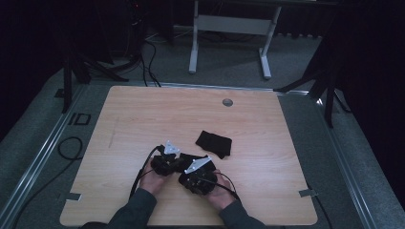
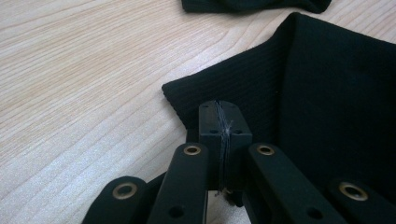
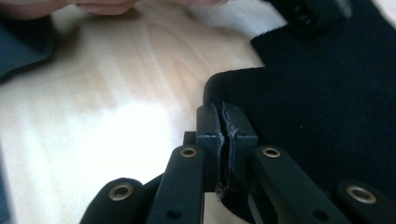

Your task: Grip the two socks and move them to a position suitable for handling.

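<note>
A black ribbed cloth (image 1: 192,157) lies on the wooden table (image 1: 143,119) between my two grippers, near the front edge. My left gripper (image 1: 173,162) has its jaws together (image 2: 219,119) on a corner of this cloth (image 2: 303,93), part of which stands up as a fold. My right gripper (image 1: 190,171) sits close beside it, jaws nearly touching (image 3: 225,122), pinching a rolled edge of the same cloth (image 3: 317,107). A second black cloth (image 1: 213,143), folded, lies just beyond (image 2: 252,4).
The person's hands (image 1: 153,180) hold both grippers low at the table's front. A hand (image 3: 102,5) and the other gripper (image 3: 313,14) appear at the top of the right gripper view. A round cable hole (image 1: 227,102) is at the table's far side.
</note>
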`<state>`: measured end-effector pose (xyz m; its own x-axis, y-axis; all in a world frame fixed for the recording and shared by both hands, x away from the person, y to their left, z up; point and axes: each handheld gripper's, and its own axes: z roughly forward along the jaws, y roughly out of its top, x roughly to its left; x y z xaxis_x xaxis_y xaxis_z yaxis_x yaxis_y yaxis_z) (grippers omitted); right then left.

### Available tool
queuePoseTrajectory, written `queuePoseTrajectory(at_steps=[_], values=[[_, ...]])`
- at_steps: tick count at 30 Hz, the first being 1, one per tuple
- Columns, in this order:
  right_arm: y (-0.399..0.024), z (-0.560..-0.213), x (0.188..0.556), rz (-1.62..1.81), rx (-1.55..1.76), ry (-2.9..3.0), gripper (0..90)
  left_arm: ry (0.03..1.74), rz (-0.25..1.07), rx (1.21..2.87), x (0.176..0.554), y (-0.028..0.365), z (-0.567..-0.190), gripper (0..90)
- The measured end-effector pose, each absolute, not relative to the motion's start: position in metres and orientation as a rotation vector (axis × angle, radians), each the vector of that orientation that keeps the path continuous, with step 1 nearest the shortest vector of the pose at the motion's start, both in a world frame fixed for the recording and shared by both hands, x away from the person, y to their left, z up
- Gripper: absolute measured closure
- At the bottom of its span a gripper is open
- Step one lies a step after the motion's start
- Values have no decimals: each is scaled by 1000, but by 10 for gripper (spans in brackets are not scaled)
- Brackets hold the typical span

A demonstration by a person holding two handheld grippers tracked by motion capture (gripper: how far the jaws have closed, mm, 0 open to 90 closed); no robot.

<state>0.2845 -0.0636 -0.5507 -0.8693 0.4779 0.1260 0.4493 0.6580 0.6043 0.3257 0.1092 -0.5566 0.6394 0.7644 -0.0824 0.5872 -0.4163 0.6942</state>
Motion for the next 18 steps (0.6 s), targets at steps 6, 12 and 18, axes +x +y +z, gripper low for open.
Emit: queuePoseTrajectory(at_steps=[6,12,18], values=[[-83,-532,279,1080,803,2741,867,1045,327,2154,325,109,-556,891],[-105,-505,285,1159,844,2633,867,1038,319,2156,326,109,-556,885],[-143,-479,288,1244,943,2487,867,1030,312,2164,327,111,-556,881]])
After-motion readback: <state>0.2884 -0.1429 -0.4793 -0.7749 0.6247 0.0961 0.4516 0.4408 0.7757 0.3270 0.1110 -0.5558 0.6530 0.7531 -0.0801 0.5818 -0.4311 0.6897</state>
